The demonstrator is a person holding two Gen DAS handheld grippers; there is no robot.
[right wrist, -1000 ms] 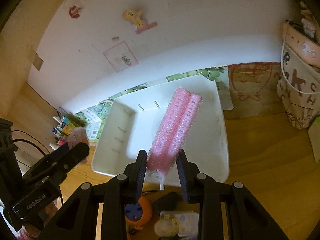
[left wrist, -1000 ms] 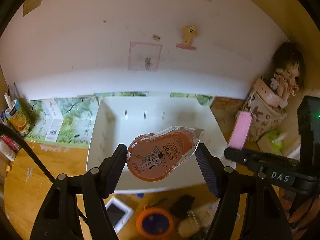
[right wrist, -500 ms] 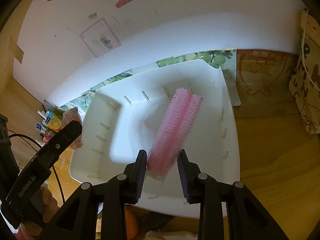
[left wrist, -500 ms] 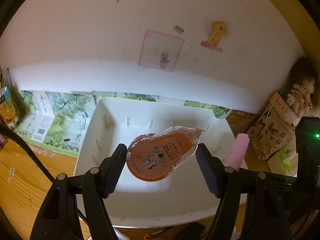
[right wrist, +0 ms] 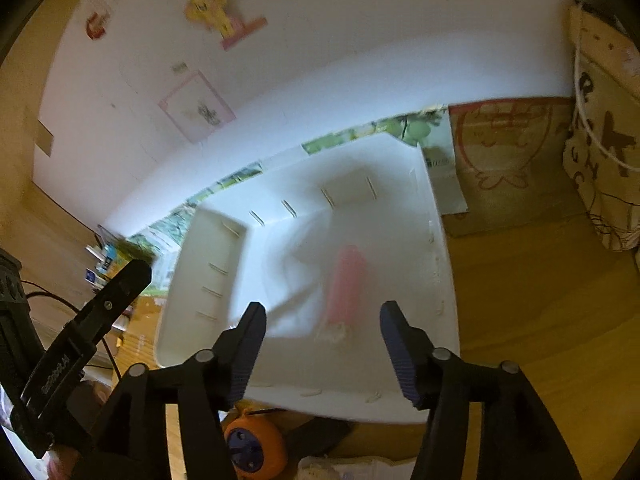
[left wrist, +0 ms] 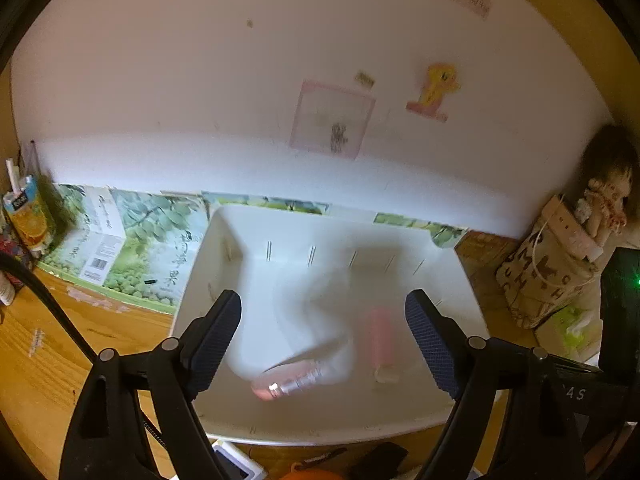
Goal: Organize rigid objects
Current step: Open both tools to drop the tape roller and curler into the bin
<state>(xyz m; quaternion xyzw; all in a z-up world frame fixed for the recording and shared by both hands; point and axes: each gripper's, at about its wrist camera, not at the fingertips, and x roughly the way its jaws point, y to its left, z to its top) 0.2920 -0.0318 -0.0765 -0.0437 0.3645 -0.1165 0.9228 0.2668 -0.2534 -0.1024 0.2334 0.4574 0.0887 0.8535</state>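
Both jaw pairs just opened, nothing gripped. Left gripper (left wrist: 322, 344) wide; correction tape (left wrist: 294, 382), blurred, below its pads in white bin (left wrist: 320, 426). Right gripper (right wrist: 322, 342) apart; pink roller (right wrist: 347, 284) lies beyond, in bin.

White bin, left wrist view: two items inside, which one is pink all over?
The hair roller, lying toward the right of the white bin. The correction tape nearer the front wall is blurred, clear and orange. Both grippers have just been opening, nothing between them.
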